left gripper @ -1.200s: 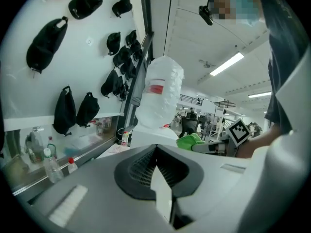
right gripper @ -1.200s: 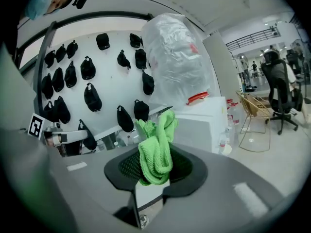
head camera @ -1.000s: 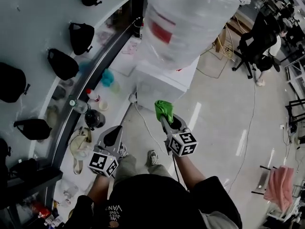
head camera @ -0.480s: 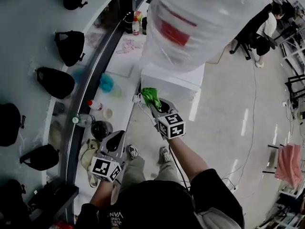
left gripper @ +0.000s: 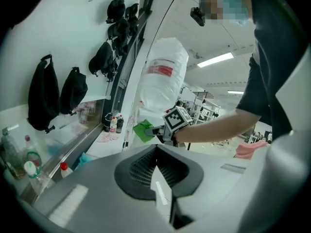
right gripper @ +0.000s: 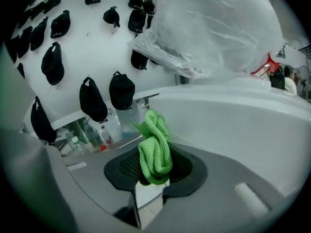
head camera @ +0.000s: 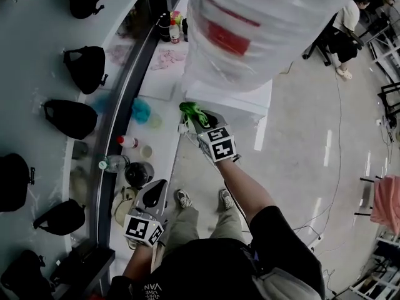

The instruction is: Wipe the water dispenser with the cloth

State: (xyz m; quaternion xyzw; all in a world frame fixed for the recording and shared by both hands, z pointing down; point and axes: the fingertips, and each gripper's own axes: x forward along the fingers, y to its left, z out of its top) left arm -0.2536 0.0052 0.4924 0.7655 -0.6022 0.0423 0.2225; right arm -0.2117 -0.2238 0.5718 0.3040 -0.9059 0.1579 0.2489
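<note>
Green cloth in right gripper, near dispenser

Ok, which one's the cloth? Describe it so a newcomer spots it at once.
Start at the big plastic-wrapped bottle on the white dispenser. The right gripper reaches to the dispenser's corner, and the cloth is the bunched wad shut in its jaws. It is bright green and held in the air; the teal bundle nearby lies on the counter.
</note>
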